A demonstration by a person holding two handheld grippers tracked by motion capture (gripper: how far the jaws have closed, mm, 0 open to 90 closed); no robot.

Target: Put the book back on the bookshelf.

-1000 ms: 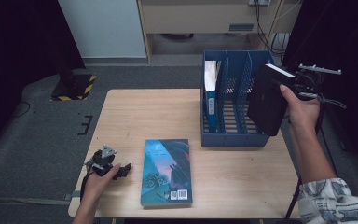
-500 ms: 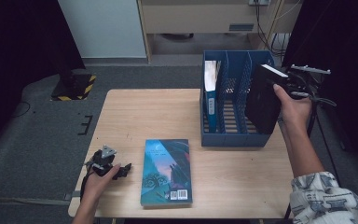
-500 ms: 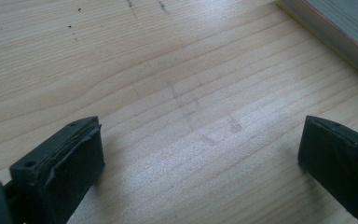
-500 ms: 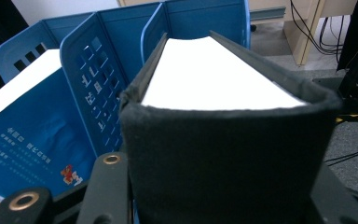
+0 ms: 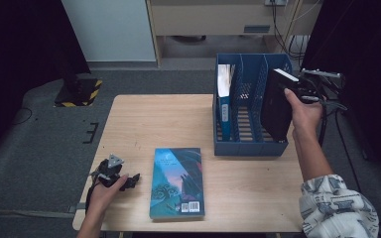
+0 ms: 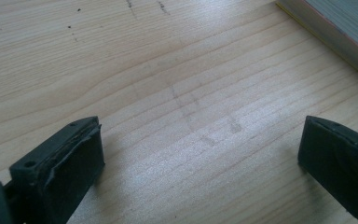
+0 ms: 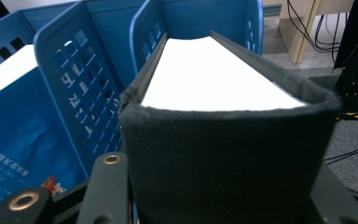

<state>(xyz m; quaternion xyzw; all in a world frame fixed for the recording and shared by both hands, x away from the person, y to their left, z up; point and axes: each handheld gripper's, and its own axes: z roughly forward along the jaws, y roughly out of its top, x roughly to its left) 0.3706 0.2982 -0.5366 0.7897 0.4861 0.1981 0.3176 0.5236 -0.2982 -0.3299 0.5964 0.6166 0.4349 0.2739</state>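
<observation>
A thick black book (image 5: 277,106) stands nearly upright with its lower end inside the right compartment of the blue file rack (image 5: 248,147). My right gripper (image 5: 297,89) is shut on its upper spine end. In the right gripper view the black book (image 7: 223,154) sits between my jaws, white pages up, next to a blue divider (image 7: 79,79). A blue book (image 5: 224,96) stands in the rack's left compartment. A teal book (image 5: 176,181) lies flat near the table's front edge. Left of it my left gripper (image 5: 130,181) rests on the table, open (image 6: 200,154), with bare wood between its fingers (image 6: 65,163).
The wooden table (image 5: 154,119) has free room at its back left and front right. The rack's middle compartment (image 5: 250,119) holds nothing. The teal book's page edge (image 6: 340,32) lies just ahead of my left gripper. Cables and a dark floor lie beyond the table.
My right hand has carried the black book left and down, bringing its lower end into the rack's right compartment. The left gripper and the teal book have stayed put.
</observation>
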